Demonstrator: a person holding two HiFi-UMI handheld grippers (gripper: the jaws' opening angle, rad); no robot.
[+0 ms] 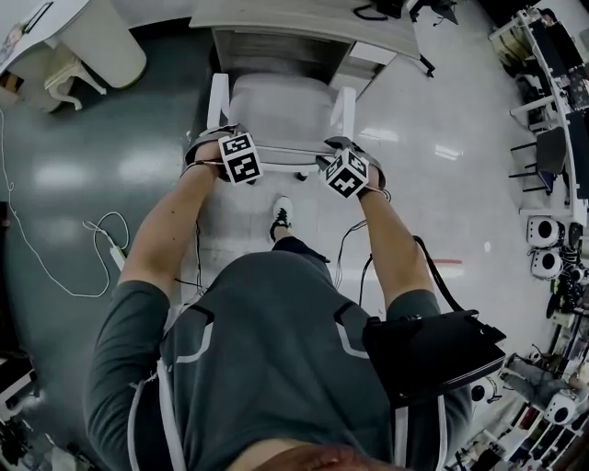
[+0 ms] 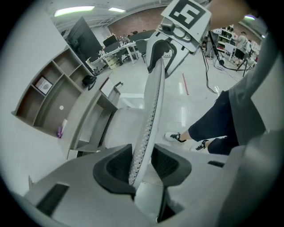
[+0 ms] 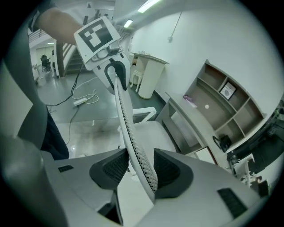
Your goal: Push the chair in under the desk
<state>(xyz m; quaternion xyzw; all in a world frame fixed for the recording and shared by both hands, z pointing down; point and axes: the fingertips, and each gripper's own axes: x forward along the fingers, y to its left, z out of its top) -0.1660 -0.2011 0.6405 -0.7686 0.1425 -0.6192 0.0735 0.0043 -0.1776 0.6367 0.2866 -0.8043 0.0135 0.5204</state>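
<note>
The chair (image 1: 281,109) stands straight ahead, its seat at the edge of the surface (image 1: 276,14). The backrest (image 1: 285,147) runs crosswise, equally near both hands. The left tongs (image 2: 142,166) pinch its top edge; the right tongs (image 3: 141,168) stand spread around it. Judged direction of push: directly forward.

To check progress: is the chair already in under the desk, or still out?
Still out: in the head view the chair stands before the desk, its seat uncovered.
</note>
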